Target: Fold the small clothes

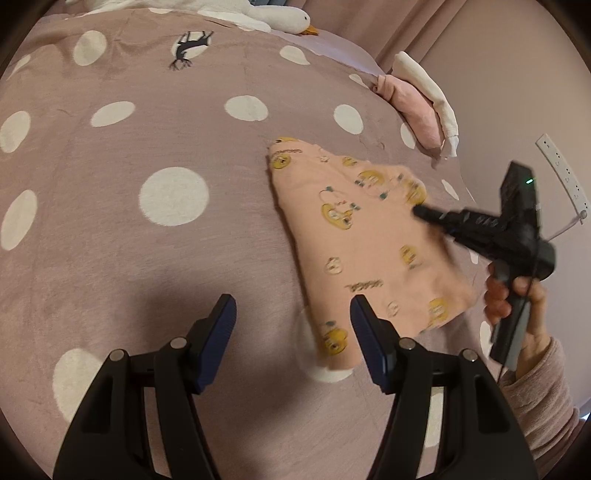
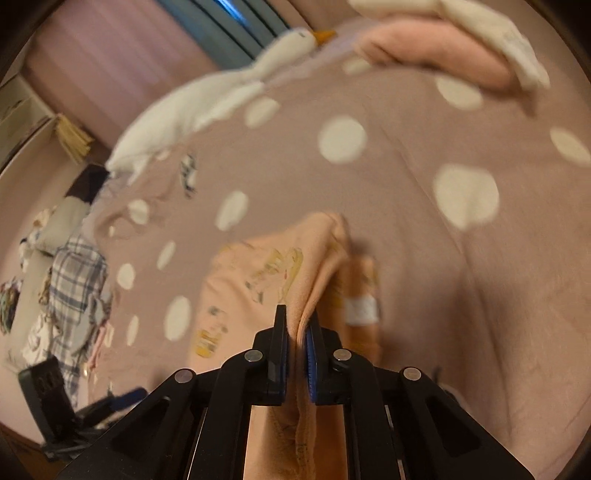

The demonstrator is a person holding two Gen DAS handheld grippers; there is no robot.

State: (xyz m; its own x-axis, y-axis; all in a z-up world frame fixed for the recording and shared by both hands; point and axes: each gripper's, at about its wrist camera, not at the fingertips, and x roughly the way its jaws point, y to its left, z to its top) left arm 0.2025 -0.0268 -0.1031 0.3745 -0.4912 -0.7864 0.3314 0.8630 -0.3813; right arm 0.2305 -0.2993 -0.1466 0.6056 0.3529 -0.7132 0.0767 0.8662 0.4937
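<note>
A peach garment (image 1: 354, 236) printed with yellow cartoon figures lies on the polka-dot blanket (image 1: 147, 129). In the left wrist view my left gripper (image 1: 292, 306) stands open above the blanket. The garment's near corner shows just inside its right finger (image 1: 364, 325), with no pad pressing on it. My right gripper (image 1: 421, 212), held by a hand (image 1: 517, 295) in a ribbed sleeve, comes in from the right at the garment's far edge. In the right wrist view the right gripper (image 2: 297, 314) is shut on a raised fold of the peach garment (image 2: 258, 280), and the cloth bunches between the pads.
A stack of folded pink and white clothes (image 1: 417, 107) (image 2: 443, 48) sits at the blanket's far right. A white goose plush (image 1: 273, 14) (image 2: 207, 96) lies along the far edge. A loose pile with a plaid piece (image 2: 74, 280) is off to the left. A power strip (image 1: 561, 170) hangs on the wall.
</note>
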